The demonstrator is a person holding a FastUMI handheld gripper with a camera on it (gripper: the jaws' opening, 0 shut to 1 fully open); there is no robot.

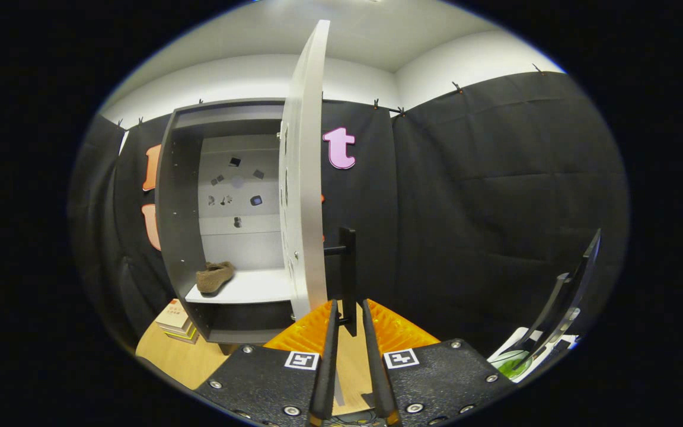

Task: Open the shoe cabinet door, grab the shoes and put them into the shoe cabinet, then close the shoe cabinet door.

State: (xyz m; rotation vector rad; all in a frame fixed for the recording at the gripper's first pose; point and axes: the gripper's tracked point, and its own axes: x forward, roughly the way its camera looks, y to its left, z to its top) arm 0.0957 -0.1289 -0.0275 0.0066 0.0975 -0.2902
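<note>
The grey shoe cabinet point(178, 196) stands open on the wooden table. Its white door point(306, 178) is swung out toward me and I see it nearly edge-on. A brown fuzzy shoe point(214, 277) lies on the white shelf point(252, 287) inside, toward its left end. The door's black vertical handle point(348, 261) sticks out on the right of the door. My gripper point(350, 303) is shut on the lower end of that handle, one finger on each side of the bar.
A small stack of books point(175, 323) lies on the wooden table point(181, 359) by the cabinet's lower left corner. To the right, a dark slanted stand point(564, 302) rises over a white and green object point(516, 362). Black cloth walls close in behind.
</note>
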